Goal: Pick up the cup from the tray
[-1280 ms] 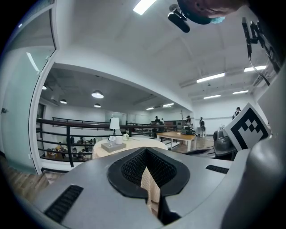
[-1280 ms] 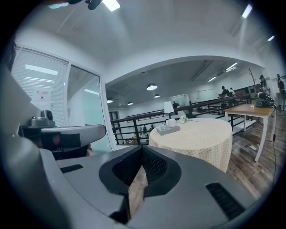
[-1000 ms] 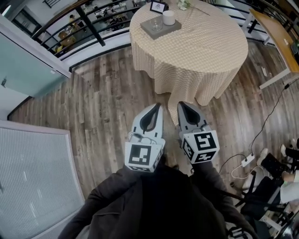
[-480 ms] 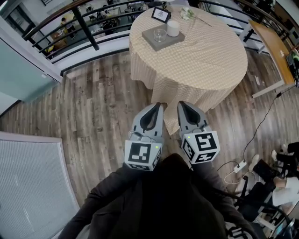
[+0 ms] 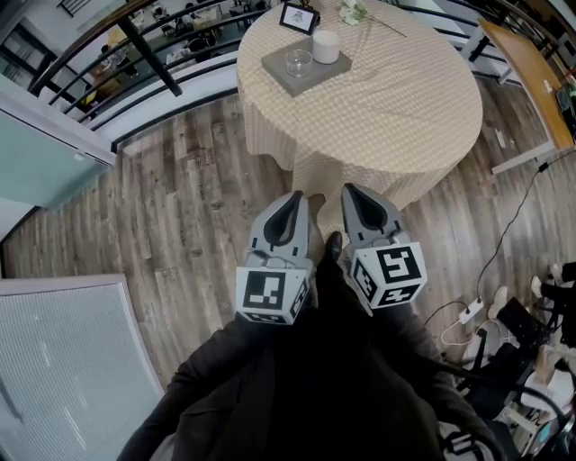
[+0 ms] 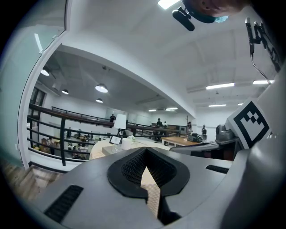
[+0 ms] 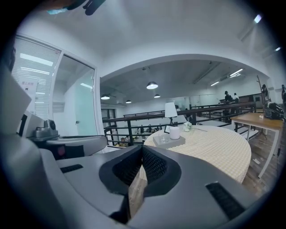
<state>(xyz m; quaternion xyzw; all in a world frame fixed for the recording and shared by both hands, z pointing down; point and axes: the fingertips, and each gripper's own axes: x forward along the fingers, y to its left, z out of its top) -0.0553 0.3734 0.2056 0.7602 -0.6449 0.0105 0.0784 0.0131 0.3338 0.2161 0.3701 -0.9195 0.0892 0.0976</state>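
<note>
We hold our left claw (image 5: pixel 294 194) and our right claw (image 5: pixel 349 189) side by side above the wooden floor (image 5: pixel 180 207), just in front of the near edge of the round worktop (image 5: pixel 405 81). Both claws are pressed together, and nothing is between them. A checked cloth (image 5: pixel 360 171) covers the worktop and hangs down its sides. The grey tray (image 5: pixel 292 81) lies at the far left edge of the worktop, well apart from both claws. The white cup (image 5: pixel 326 45) stands upright on the far right part of the tray. A clear glass (image 5: pixel 298 62) stands just beside it on the tray, to its left. Behind the tray, at the far edge, stands a small picture frame (image 5: pixel 299 16), with a white flower (image 5: pixel 351 9) near it. A black railing (image 5: pixel 144 45) runs behind the worktop.
</note>
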